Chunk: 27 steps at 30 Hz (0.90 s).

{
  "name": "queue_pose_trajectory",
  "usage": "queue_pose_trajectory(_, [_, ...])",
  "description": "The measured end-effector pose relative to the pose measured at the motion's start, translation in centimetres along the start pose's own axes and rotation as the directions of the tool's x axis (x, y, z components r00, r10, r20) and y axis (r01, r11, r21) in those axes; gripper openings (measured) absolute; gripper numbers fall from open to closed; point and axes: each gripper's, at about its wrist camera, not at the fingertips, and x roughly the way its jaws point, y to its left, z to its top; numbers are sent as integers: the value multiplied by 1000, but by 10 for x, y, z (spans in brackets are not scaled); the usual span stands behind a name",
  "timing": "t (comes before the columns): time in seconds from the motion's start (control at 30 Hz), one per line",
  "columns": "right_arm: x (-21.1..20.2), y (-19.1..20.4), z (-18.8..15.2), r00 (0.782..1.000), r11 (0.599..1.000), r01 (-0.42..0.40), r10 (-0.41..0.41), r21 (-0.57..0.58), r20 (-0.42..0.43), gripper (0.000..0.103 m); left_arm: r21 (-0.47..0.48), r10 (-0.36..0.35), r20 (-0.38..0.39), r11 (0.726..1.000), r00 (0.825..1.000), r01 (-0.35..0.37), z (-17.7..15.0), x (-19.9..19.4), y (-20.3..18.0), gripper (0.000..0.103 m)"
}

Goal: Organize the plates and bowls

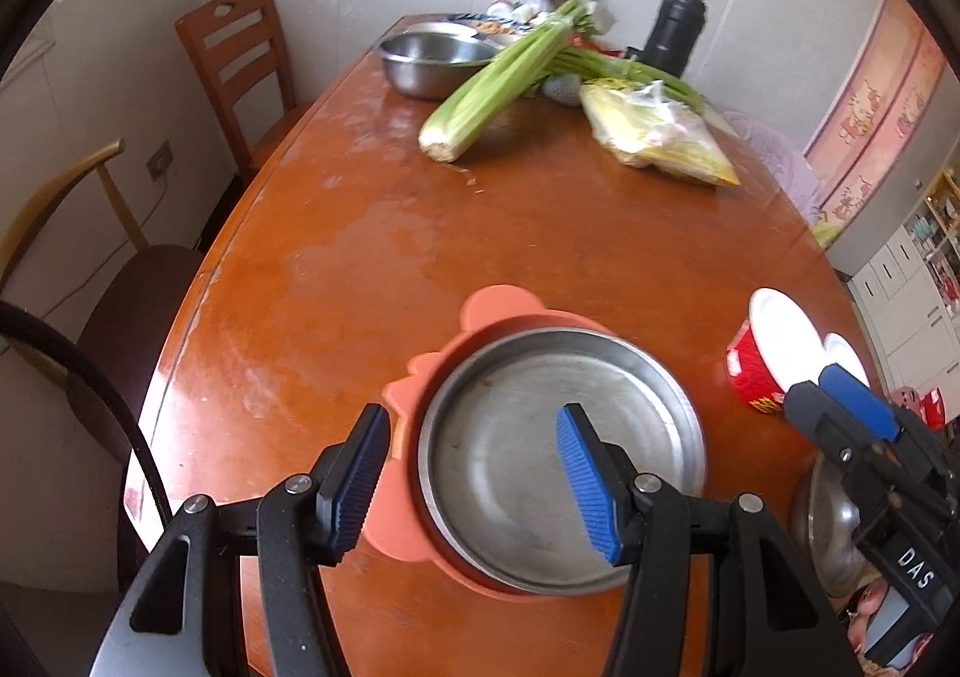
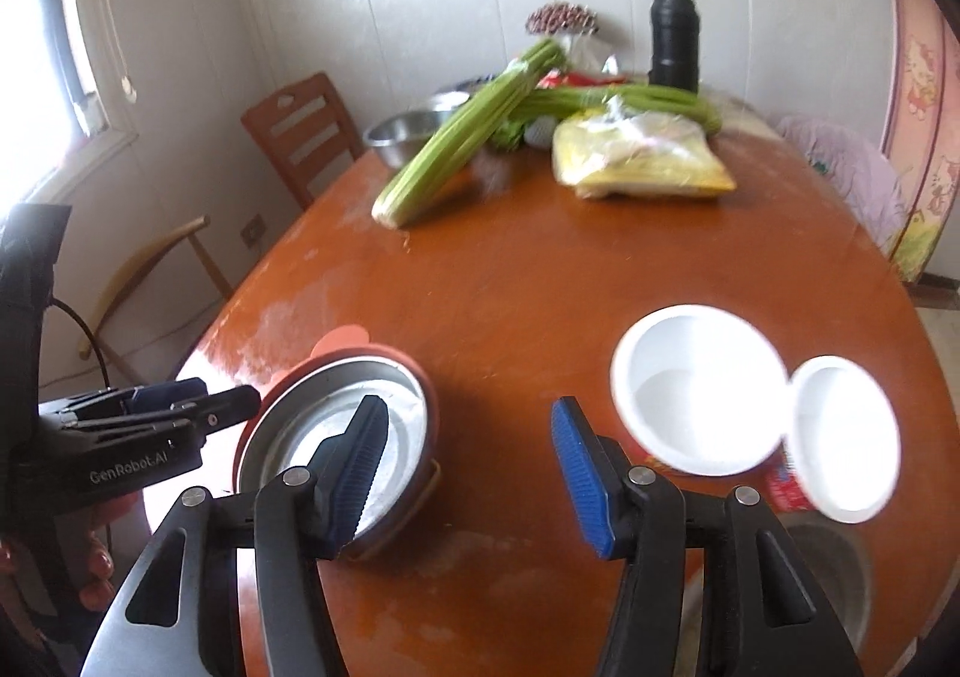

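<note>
Both grippers, left gripper (image 1: 474, 482) and right gripper (image 2: 471, 473), share black linkage arms, silver pivot screws behind ribbed blue fingertip pads (image 1: 585, 488), and white "GenRobot.AI" lettering; painted fingernails (image 2: 99, 560) grip the handle.

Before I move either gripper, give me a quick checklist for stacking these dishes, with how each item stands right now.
1. Left gripper open: ok, jaws wide, one finger over the steel plate.
2. Right gripper open and holding nothing: ok.
3. Steel plate seated in the pink silicone plate: ok, nested inside it.
4. Red bowl empty: ok, white inside shows bare.
5. Smaller white bowl apart from the red bowl: not ok, rims touch or overlap.
6. Table between the dishes free: ok.
</note>
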Motion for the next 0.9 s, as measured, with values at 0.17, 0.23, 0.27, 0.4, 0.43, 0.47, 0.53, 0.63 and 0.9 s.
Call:
queue_pose_trajectory(0.17, [-27,-21,-4,999,1000,5,-6,17,49,61,33,-26,30,999,999,25,-4,-11,-30,58])
queue_pose_trajectory(0.23, [-39,-34,-7,997,1000,18,-20,21,68,62,52,-39,41,998,998,37,-5,-14,-48,58])
queue_pose_trajectory(0.27, [-44,-40,-8,997,999,23,-24,24,77,62,60,-44,44,997,998,41,-6,-15,-54,58])
queue_pose_trajectory(0.4, [-65,-67,-16,993,998,37,-42,51,107,63,99,-62,51,993,997,57,-10,-18,-87,58])
queue_pose_trajectory(0.43, [-70,-74,-18,993,998,38,-44,59,110,63,110,-66,51,992,997,60,-11,-18,-96,58])
queue_pose_trajectory(0.47, [-74,-82,-19,992,997,41,-48,67,114,64,118,-68,51,991,996,62,-12,-18,-104,58])
queue_pose_trajectory(0.53, [-84,-97,-23,990,995,55,-65,78,125,64,137,-73,52,988,996,65,-15,-18,-120,58])
queue_pose_trajectory(0.63, [-94,-117,-28,988,993,64,-76,95,132,64,153,-79,49,986,996,71,-19,-17,-142,58])
queue_pose_trajectory(0.9, [-112,-166,-43,990,987,77,-93,139,108,64,197,-99,38,976,994,89,-30,-11,-187,58])
